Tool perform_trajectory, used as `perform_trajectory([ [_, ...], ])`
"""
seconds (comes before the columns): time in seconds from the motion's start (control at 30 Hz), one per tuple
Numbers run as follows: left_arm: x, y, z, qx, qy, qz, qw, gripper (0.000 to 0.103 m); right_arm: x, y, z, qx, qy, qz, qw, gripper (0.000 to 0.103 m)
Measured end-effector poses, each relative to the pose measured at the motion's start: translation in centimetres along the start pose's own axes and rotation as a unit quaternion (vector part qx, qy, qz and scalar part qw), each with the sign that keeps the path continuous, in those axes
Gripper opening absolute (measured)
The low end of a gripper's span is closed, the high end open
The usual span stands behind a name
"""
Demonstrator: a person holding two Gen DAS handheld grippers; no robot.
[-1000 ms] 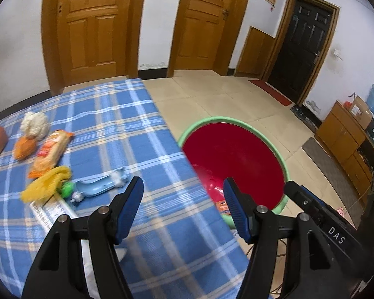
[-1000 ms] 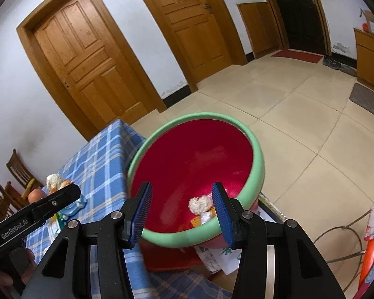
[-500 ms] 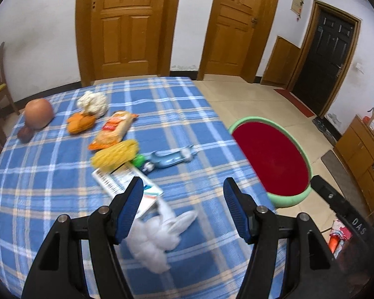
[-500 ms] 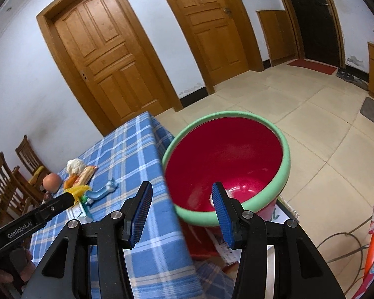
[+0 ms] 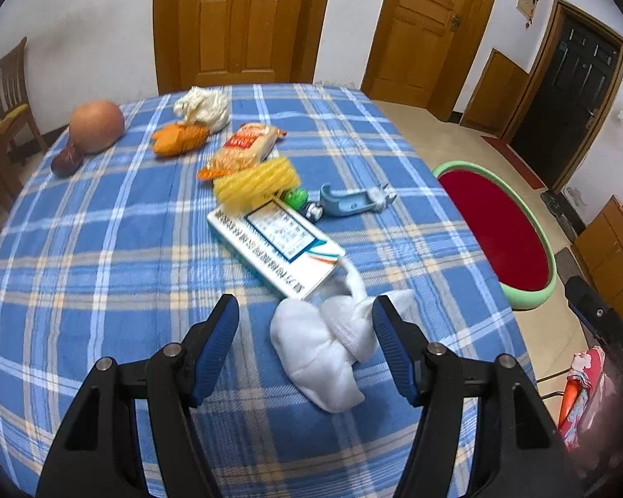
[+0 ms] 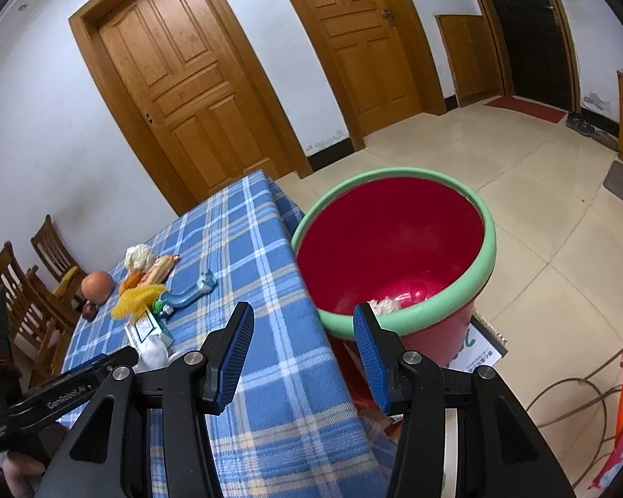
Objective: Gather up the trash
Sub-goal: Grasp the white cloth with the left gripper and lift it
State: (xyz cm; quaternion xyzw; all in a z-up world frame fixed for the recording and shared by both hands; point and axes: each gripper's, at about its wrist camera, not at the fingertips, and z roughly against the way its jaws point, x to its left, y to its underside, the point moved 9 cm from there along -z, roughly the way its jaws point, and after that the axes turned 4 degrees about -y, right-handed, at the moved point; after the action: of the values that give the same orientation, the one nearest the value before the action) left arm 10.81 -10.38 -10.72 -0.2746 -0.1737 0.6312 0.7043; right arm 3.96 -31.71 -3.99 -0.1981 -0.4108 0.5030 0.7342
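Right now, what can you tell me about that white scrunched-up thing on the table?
The white wad looks like soft crumpled tissue or cloth, bunched into lumpy folds with a twisted tail. It lies loose on the blue checked tablecloth, its tail touching the corner of the flat white box. The left gripper hangs open around it, pads not pressing.

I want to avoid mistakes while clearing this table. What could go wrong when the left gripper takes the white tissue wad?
1. The crumpled white tissue touches the white carton box; a closing left gripper might drag the box too.
2. The tissue's loose tail may slip free.
3. The red bin stands off the table edge, so a dropped tissue could land on the floor.
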Motion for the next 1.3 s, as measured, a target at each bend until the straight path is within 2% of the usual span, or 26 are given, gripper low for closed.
perform_trajectory([
  [0.33, -0.9, 1.6, -0.7, 0.021, 0.037, -0.002, 0.9991, 0.066, 1.0, 0.7, -0.1, 0.007, 0.000, 0.010, 1.000, 0.051],
  [0.4, -1.3, 1.9, -0.8, 0.026, 0.045, -0.006, 0.9986, 0.056, 1.1, 0.9, 0.0, 0.007, -0.001, 0.009, 1.000, 0.051],
  [0.43, -1.5, 2.0, -0.8, 0.029, 0.051, -0.008, 0.9982, 0.048, 1.2, 1.0, 0.1, 0.007, -0.002, 0.008, 1.000, 0.051],
  [0.53, -1.8, 2.1, -0.6, 0.027, 0.059, -0.015, 0.9977, 0.036, 1.4, 1.1, 0.1, 0.006, -0.003, 0.007, 1.000, 0.051],
  [0.67, -1.5, 2.1, 0.2, 0.022, 0.070, -0.010, 0.9972, 0.031, 2.0, 1.4, -0.1, 0.013, -0.005, 0.014, 1.000, 0.051],
  [0.97, 2.3, 0.1, 3.1, -0.026, 0.043, 0.014, 0.9986, 0.031, 4.0, 2.1, -0.5, 0.024, -0.014, 0.029, 0.999, 0.051],
  [1.3, 10.2, -2.9, 4.7, -0.069, -0.014, 0.058, 0.9959, 0.031, 10.4, 2.0, -3.3, 0.048, -0.045, 0.083, 0.994, 0.051],
])
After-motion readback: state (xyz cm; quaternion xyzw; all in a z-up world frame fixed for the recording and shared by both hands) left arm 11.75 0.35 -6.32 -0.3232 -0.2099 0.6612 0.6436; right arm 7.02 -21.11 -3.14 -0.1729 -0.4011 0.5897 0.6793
